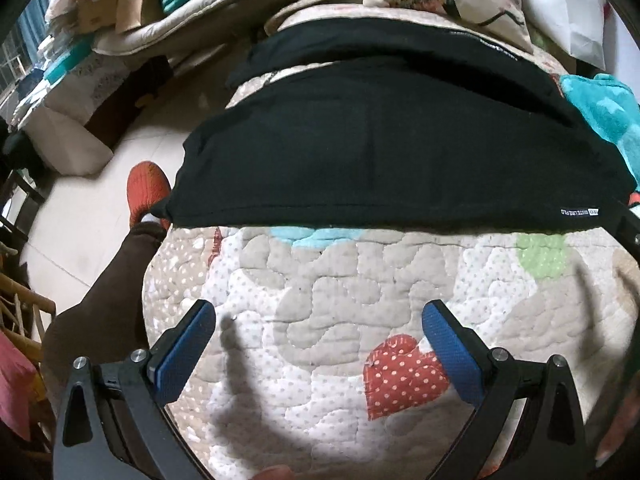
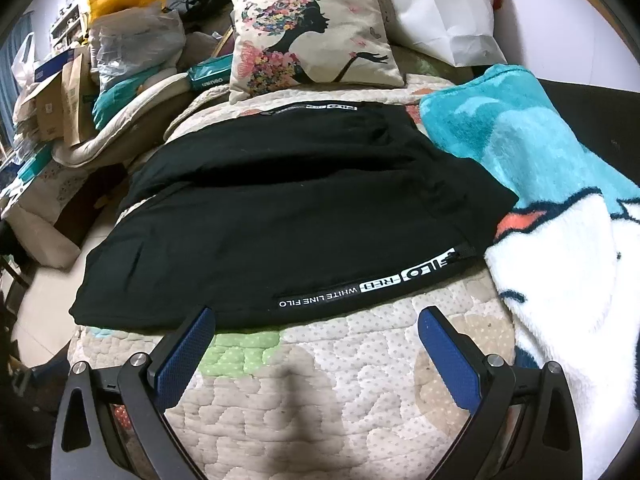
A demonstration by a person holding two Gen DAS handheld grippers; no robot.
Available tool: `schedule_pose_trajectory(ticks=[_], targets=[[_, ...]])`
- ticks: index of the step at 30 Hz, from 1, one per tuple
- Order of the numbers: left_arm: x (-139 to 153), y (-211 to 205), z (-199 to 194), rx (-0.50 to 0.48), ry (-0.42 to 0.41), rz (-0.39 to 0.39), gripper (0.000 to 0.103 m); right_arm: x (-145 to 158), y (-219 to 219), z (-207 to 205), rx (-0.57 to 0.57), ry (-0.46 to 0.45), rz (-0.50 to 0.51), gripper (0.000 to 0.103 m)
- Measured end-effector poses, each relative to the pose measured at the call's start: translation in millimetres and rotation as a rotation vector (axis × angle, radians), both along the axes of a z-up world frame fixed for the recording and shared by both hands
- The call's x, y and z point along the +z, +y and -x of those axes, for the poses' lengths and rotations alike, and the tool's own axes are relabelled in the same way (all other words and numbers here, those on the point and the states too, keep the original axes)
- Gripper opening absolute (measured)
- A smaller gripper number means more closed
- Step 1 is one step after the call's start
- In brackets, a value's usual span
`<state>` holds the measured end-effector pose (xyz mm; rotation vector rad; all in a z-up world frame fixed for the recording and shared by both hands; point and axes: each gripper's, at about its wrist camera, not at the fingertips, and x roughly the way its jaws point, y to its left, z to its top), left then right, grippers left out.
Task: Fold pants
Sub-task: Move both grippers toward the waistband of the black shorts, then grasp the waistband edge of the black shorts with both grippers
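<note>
Bedroom setting, cluttered; quilted bedspread (image 2: 352, 364) as work surface, patchwork with a red dotted heart (image 1: 400, 376).

Left hand-held gripper (image 1: 320, 344): released, blue pads spread wide, empty, hovering over bare quilt on the near side of the pants, clear of the cloth.

Right hand-held gripper (image 2: 316, 344): released likewise, nothing between the pads; left pad tip just at the near edge of the pants, contact not certain.

Pants (image 2: 288, 216): black, laid flat across the bed, apparently already doubled leg over leg. White lettered stripe (image 2: 360, 286) along the near edge, toward the right end; a second lettered band (image 2: 308, 109) at the far edge. Left end of the pants reaching the bed's side.

Beyond the pants: printed cushion (image 2: 312, 32). Right of the pants: teal and white fleece blanket (image 2: 540, 160), touching the cloth's right end. Left of the pants, on the floor: orange slipper (image 1: 146, 192) on a person's foot.

Step judged in hand: approach for the next fold. Recommended: pinch both layers at the near edge, one hand-held gripper toward each end, well apart; lift level; carry over evenly; keep the fleece out of the fold; smooth before release.
</note>
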<state>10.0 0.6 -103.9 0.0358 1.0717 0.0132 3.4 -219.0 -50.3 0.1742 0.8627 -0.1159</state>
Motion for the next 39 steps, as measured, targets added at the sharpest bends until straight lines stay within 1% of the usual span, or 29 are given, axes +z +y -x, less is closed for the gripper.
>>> schedule_pose_trajectory(ticks=[2, 4, 7, 9, 15, 18, 20, 23, 25, 27, 29, 30, 32, 34, 36, 38, 39], targets=[[0, -3, 2, -0.005, -0.014, -0.013, 0.103, 0, 0, 0, 0.001, -0.002, 0.0, 0.103], [-2, -2, 2, 0.001, -0.015, -0.007, 0.103, 0, 0, 0, 0.003, -0.004, 0.003, 0.103], [-6, 7, 2, 0.042, 0.006, 0.074, 0.103, 1, 0, 0, 0.007, -0.007, 0.009, 0.103], [-6, 12, 0, 0.046, 0.023, 0.108, 0.103, 2, 1, 0, 0.008, -0.013, 0.013, 0.103], [-6, 9, 4, 0.03, 0.024, 0.099, 0.103, 7, 5, 4, 0.021, -0.039, 0.019, 0.103], [0, 11, 0, -0.012, 0.057, 0.11, 0.102, 10, 6, 6, 0.025, -0.063, 0.012, 0.103], [11, 14, -3, -0.036, 0.045, 0.141, 0.084, 14, 2, 7, 0.022, -0.075, -0.008, 0.103], [38, 26, -12, -0.052, 0.007, 0.217, 0.074, 24, -9, 2, 0.022, -0.082, -0.098, 0.103], [57, 35, -17, -0.045, -0.04, 0.241, 0.074, 32, -17, -4, 0.027, -0.084, -0.157, 0.103], [71, 40, -23, -0.038, -0.077, 0.234, 0.074, 43, -23, -12, 0.035, -0.075, -0.172, 0.103], [82, 42, -30, -0.044, -0.085, 0.213, 0.074, 54, -27, -17, 0.035, -0.071, -0.165, 0.103], [90, 42, -34, -0.057, -0.072, 0.195, 0.074, 61, -29, -21, 0.034, -0.069, -0.16, 0.103], [105, 45, -40, -0.074, -0.055, 0.179, 0.074, 76, -33, -26, 0.039, -0.079, -0.137, 0.103], [125, 52, -44, -0.081, -0.078, 0.185, 0.074, 100, -37, -33, 0.057, -0.124, -0.079, 0.103], [162, 63, -49, -0.081, -0.151, 0.183, 0.074, 125, -40, -38, 0.073, -0.184, -0.019, 0.103], [206, 73, -57, -0.077, -0.256, 0.148, 0.074, 162, -42, -42, 0.087, -0.287, 0.078, 0.103], [222, 75, -60, -0.075, -0.295, 0.131, 0.074, 177, -43, -43, 0.088, -0.329, 0.119, 0.103]])
